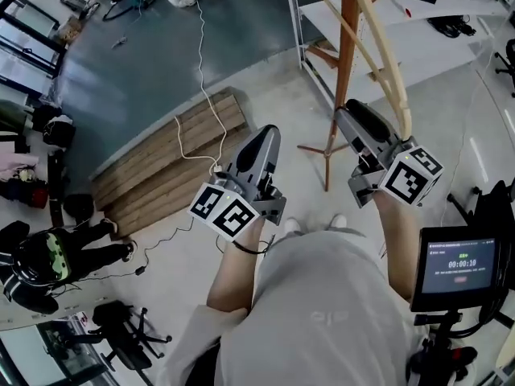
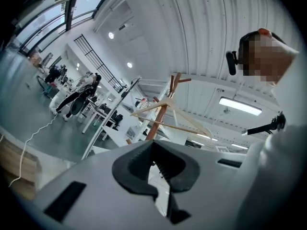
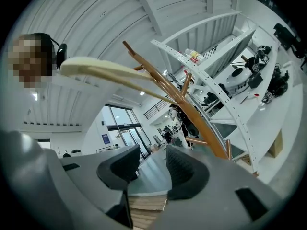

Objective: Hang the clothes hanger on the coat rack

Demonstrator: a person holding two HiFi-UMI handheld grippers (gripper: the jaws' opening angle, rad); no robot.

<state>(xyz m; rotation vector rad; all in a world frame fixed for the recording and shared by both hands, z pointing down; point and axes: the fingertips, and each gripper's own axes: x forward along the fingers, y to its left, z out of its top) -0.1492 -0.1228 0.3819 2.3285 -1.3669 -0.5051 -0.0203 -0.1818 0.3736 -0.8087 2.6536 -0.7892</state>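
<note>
Hanger (image 1: 388, 55) and coat rack (image 1: 348, 39) already look joined. In the head view the pale curved arm runs from the top edge down the upper right of the frame, alongside the brown pole. Its lower end stops just above the right gripper (image 1: 344, 112). In the left gripper view the whole hanger (image 2: 168, 110) shows at centre frame as a triangle. Its top meets the rack's pole (image 2: 160, 116) near the pegs, and no claw is on it. The hook itself is too small to make out, so a proper seat over a peg is a judgement, though a likely one.

In the right gripper view the hanger's arm (image 3: 105, 70) crosses the upper left, above the jaws and not between them. The right gripper (image 3: 151, 169) stands released, pads apart, with only floor and planks showing through the gap. The left gripper (image 1: 269, 133) sits at lower centre of the head view, well apart from the rack. Its own view shows the left gripper (image 2: 160, 169) clenched on nothing.

By these pictures the hanging is done, and all that seems left is drawing both hands clear. White shelving (image 1: 322, 22) stands behind the rack at upper right. A stack of wooden planks (image 1: 161, 163) lies on the floor at centre left.
</note>
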